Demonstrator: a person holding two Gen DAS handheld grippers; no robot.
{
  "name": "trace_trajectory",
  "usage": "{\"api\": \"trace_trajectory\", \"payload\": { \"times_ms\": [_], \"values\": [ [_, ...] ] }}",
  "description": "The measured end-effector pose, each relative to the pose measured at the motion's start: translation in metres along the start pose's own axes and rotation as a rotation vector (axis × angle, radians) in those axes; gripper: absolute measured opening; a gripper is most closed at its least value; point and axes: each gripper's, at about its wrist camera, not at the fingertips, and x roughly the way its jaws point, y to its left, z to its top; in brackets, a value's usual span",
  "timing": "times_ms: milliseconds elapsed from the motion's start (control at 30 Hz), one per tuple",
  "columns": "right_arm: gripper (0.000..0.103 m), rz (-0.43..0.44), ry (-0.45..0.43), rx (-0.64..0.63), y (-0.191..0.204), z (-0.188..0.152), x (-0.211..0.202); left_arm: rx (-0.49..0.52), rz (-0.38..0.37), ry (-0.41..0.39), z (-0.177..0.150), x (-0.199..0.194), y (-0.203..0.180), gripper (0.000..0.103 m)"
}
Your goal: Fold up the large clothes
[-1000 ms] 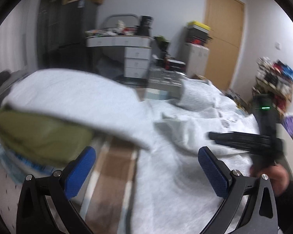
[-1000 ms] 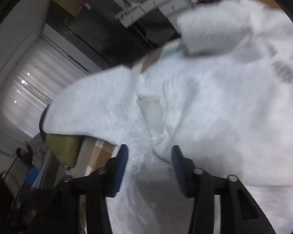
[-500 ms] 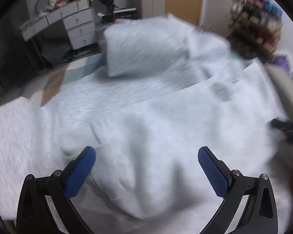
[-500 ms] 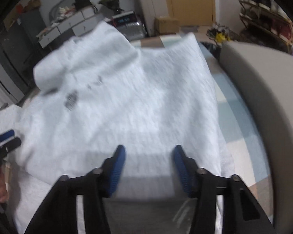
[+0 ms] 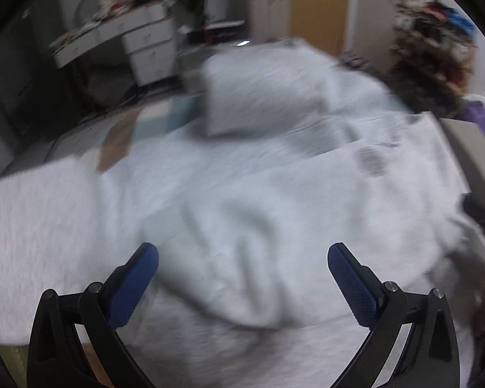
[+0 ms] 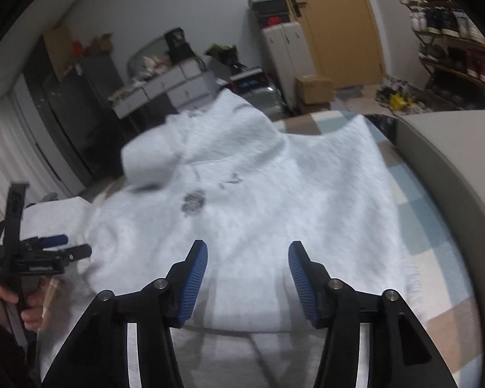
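Motion was slowed within the last second: both tools, the left tool [image 5: 242, 278] and the right tool [image 6: 247, 274], were released above the sweatshirt [image 6: 274, 194], its hood [image 6: 165, 158] at 11 o'clock; grasping seemed next.

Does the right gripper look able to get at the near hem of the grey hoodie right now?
Probably yes. The right gripper is open, empty, and hangs directly over the grey hoodie's near edge, with nothing between them. The left gripper sits off to the side, clear of that path.

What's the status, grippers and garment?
Left gripper open, right gripper open, both empty. Grey hoodie spread on bed, unfolded. Nothing blocking.
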Motion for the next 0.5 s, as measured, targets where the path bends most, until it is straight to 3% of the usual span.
{"api": "trace_trajectory", "payload": {
  "times_ms": [67,133,267,300,400,500],
  "values": [
    [0.052,0.015,0.001,0.01,-0.003,-0.009,0.008,0.067,-0.064,0.012,0.003,0.011,-0.021,0.102],
    [0.052,0.039,0.001,0.049,-0.009,-0.01,0.01,0.087,-0.077,0.053,0.003,0.035,-0.024,0.102],
    [0.053,0.037,-0.055,0.043,-0.008,-0.014,-0.012,0.037,-0.071,0.186,-0.008,0.084,-0.007,0.102],
    [0.053,0.041,-0.059,0.037,-0.006,-0.014,-0.014,0.031,-0.066,0.152,-0.012,0.082,-0.004,0.102],
    [0.053,0.041,-0.051,0.034,-0.005,-0.014,-0.013,0.032,-0.037,0.155,-0.019,0.07,-0.001,0.098],
    [0.056,0.052,-0.053,0.057,-0.009,-0.014,-0.013,0.023,-0.003,0.082,-0.022,0.032,0.016,0.094]
  ]
}}
